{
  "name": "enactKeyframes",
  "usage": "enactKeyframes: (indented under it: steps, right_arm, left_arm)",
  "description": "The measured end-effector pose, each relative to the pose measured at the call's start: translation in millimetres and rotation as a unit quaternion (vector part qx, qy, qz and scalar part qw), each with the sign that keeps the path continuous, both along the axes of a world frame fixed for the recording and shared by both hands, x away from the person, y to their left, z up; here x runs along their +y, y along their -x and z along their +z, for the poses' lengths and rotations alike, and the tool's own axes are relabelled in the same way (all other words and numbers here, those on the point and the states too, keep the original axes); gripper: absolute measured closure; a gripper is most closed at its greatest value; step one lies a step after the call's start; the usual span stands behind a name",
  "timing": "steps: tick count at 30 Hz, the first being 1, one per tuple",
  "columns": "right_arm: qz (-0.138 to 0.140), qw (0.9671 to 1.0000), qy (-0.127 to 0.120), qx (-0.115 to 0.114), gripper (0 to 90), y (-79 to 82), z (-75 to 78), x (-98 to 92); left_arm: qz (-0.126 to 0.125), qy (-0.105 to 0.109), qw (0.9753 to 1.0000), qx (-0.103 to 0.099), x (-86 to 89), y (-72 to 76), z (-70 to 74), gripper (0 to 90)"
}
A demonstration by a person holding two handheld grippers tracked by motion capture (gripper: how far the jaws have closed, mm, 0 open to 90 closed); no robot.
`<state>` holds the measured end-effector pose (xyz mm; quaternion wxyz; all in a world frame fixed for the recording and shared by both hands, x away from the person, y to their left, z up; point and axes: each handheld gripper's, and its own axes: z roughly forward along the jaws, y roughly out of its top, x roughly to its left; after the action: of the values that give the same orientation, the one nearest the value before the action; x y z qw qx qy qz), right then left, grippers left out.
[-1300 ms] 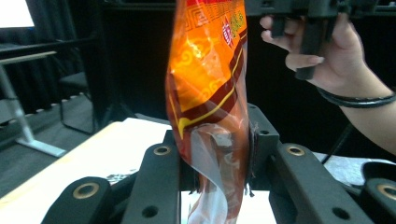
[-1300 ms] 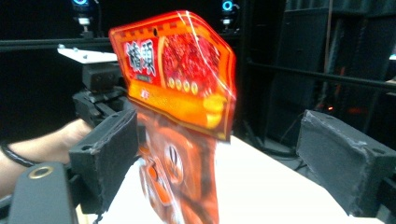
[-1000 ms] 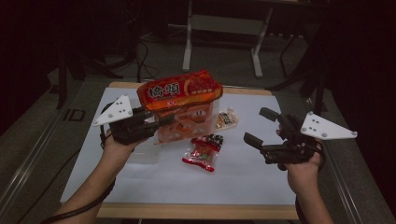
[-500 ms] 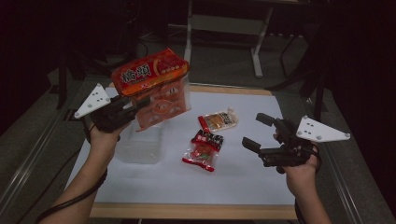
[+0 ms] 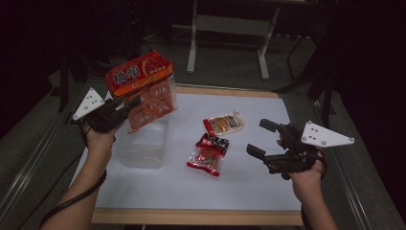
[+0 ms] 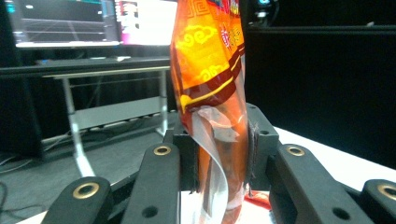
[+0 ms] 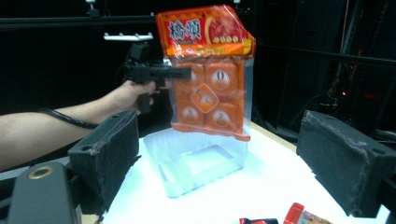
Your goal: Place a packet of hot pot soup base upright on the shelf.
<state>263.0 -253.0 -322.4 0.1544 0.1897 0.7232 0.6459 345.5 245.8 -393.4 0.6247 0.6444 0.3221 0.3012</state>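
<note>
A large orange snack bag (image 5: 140, 89) with a clear lower half hangs in the air, and my left gripper (image 5: 125, 106) is shut on its side. In the left gripper view the bag (image 6: 212, 88) stands pinched between the two black jaws of that gripper (image 6: 223, 161). The bag (image 7: 208, 70) hovers just above a clear plastic box (image 7: 196, 163), which stands on the white table at the left (image 5: 141, 144). My right gripper (image 5: 261, 139) is open and holds nothing, low over the table's right side, with its foam pads (image 7: 109, 149) wide apart.
Three small snack packets lie mid-table: an orange one (image 5: 223, 123), a black and red one (image 5: 213, 142), and a red one (image 5: 206, 161). The white sheet (image 5: 249, 191) has bare room at the front. Dark floor and a metal stand (image 5: 229, 24) lie beyond the table.
My left gripper has carried the orange bag leftward and a little toward the person, so it now hangs over the clear box. The right gripper has hardly moved.
</note>
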Motion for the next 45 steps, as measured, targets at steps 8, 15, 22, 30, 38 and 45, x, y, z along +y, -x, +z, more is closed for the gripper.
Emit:
enactKeyframes:
  steps: [8, 15, 22, 30, 38, 45]
  right_arm:
    - [0.004, 1.0000, 0.002, 0.005, 13.1, -0.8, -3.1, -0.4]
    - [0.007, 0.9999, 0.004, 0.010, 13.2, -1.6, -5.9, 1.7]
    - [0.010, 0.9999, 0.002, 0.012, 13.2, -1.7, -7.0, 1.0]
    - [0.012, 0.9998, 0.002, 0.017, 13.3, -1.9, -10.0, -1.1]
    - [0.013, 0.9997, 0.001, 0.022, 13.3, -2.6, -12.7, -1.0]
    - [0.016, 0.9995, 0.002, 0.027, 13.3, -3.1, -16.8, 2.0]
  left_arm:
    - [0.036, 0.006, 0.9991, 0.021, 15.7, -4.8, -23.1, 71.6]
    - [0.051, 0.024, 0.9978, 0.033, 22.5, -7.9, -36.2, 71.6]
    - [0.048, 0.005, 0.9979, 0.042, 15.5, -13.6, -46.0, 71.6]
    - [0.047, -0.014, 0.9963, 0.070, 10.1, -21.4, -61.1, 71.6]
    - [0.050, -0.013, 0.9949, 0.087, 13.9, -22.8, -75.0, 71.3]
    - [0.053, -0.009, 0.9926, 0.109, 14.9, -26.0, -75.3, 71.1]
